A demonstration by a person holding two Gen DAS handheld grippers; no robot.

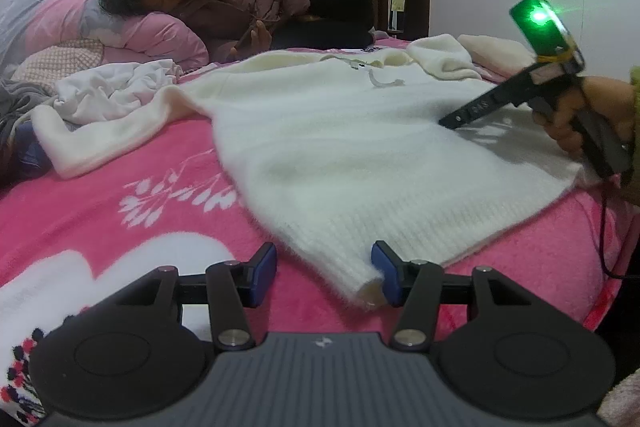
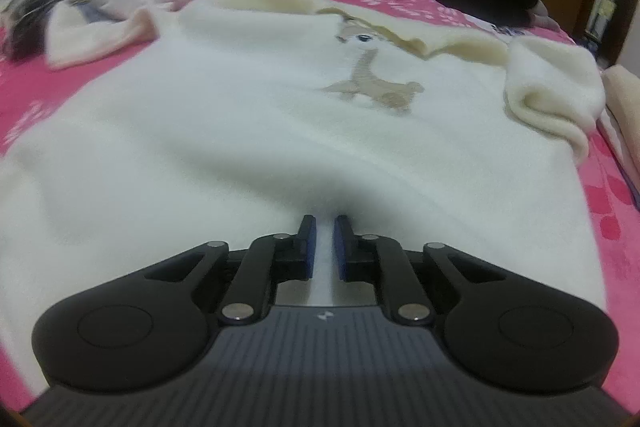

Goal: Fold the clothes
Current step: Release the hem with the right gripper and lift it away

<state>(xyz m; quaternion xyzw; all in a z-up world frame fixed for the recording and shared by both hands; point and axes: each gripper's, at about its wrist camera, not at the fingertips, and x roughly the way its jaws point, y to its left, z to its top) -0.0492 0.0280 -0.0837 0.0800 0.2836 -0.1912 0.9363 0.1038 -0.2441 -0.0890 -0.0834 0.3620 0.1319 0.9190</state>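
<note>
Left wrist view: fluffy cream knit sweater [image 1: 340, 147] spread flat on pink floral fleece blanket [image 1: 140, 195], ready for folding. Left gripper [image 1: 324, 277] released, straddling hem corner. Right gripper [image 2: 323, 241] nearly clenched, empty, pressing mid-body, likely smoothing.

A cream-white fuzzy sweater [image 1: 320, 147] lies spread flat, front up, on the pink bed. A small tan animal figure [image 2: 374, 83] decorates the chest below the neckline. One sleeve [image 1: 96, 135] stretches out sideways across the pink cover; the other sleeve [image 2: 556, 95] is folded in a bunched lump at the shoulder. The ribbed hem [image 1: 360, 255] lies nearest, one corner slightly lifted.
</note>
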